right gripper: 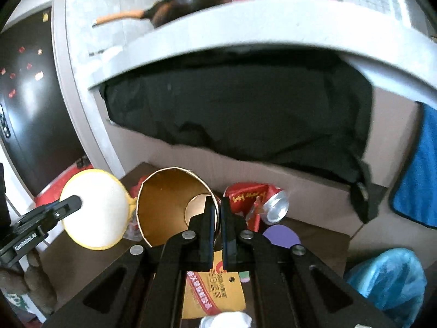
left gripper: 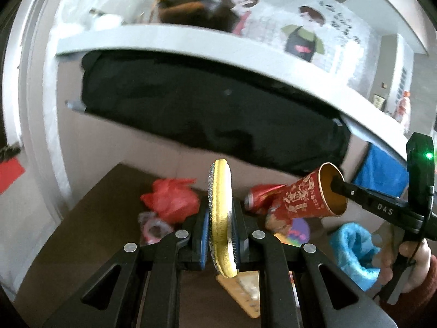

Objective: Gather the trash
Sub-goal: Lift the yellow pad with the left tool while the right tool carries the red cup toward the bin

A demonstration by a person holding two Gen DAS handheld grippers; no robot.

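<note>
Left tool (left gripper: 221, 235) grips a yellow disc (left gripper: 220, 213) on edge; right tool (right gripper: 217, 229) pinches the paper cup (right gripper: 172, 205) wall above the worktop (right gripper: 90, 262), beside a crushed can (right gripper: 262, 205).

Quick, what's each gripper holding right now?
Left gripper: shut on the yellow round pad.
Right gripper: shut on the wall of the red paper cup.

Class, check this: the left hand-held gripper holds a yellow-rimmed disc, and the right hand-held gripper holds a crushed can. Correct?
Not quite. The right hand-held gripper grips the paper cup by its rim; the crushed can lies behind it on the table, as the right wrist view shows. The left hand-held gripper does hold the yellow-rimmed disc.
</note>
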